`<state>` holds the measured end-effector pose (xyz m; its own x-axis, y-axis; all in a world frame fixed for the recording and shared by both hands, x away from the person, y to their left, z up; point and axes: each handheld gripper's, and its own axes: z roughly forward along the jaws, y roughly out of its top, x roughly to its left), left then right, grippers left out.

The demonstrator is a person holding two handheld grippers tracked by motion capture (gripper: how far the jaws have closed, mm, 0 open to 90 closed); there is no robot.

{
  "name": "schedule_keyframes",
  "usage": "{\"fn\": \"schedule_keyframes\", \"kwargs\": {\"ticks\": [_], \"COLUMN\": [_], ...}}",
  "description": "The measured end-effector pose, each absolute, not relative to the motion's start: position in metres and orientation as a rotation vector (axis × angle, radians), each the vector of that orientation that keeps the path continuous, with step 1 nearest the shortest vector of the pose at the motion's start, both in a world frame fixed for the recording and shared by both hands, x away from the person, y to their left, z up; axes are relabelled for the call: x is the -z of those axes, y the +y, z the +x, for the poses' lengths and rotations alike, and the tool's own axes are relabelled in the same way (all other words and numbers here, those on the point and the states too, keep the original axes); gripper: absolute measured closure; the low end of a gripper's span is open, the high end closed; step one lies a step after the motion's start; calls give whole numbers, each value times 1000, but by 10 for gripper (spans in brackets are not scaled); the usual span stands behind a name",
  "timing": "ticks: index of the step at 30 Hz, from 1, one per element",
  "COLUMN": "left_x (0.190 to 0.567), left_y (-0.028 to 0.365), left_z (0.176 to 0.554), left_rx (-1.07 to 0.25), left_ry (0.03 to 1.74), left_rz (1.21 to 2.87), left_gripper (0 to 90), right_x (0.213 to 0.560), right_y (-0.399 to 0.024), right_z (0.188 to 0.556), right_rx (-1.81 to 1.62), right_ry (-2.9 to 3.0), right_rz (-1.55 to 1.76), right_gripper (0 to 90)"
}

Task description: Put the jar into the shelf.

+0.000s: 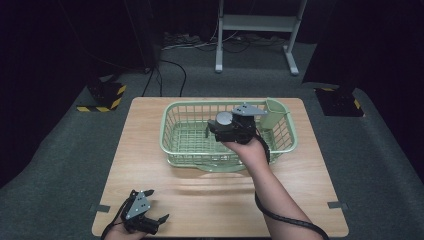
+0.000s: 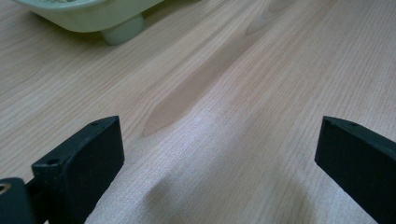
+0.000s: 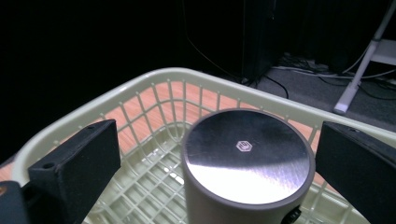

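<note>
**Fingers wide around the can in the basket**

The fingers of the right gripper [image 3: 217, 172] stand wide apart, one on each side of a grey can [image 3: 247, 158] with a brushed metal lid, and neither pad touches it; a clear gap shows on both sides. The can stands upright inside the green basket [image 1: 172, 132], its lid about level with the rim. In the high view the right gripper [image 1: 212, 131] hovers over the basket's middle, held by a hand that reaches in over the near rim. The basket sits on the far half of the wooden table [image 1: 150, 200].

The left gripper [image 1: 162, 220] rests low at the table's near left corner, well apart from the basket. Its fingers [image 2: 79, 161] are spread wide too, with bare wood between them
</note>
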<state>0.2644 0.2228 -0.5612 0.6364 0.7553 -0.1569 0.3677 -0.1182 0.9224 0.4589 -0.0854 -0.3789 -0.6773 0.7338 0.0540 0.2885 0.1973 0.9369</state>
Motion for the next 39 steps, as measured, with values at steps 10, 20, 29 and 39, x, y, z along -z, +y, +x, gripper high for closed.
{"fn": "schedule_keyframes", "kwargs": {"ticks": [10,20,29,39], "left_x": [561,561,562,562], "left_y": [223,222,222,222], "left_z": [265,264,265,265], "left_rx": [-422,-425,-430,-433], "left_ry": [920,919,921,921], "left_rz": [1724,1725,1731,1733], "left_gripper": [18,17,17,18], "right_x": [378,391,400,415], "right_y": [-95,-115,-131,-142], "right_z": [438,413,387,357], "right_rx": [-1521,-1545,-1557,-1525], "right_ry": [2022,1991,1968,1977], "right_rz": [906,881,848,795], "right_gripper": [0,0,0,0]}}
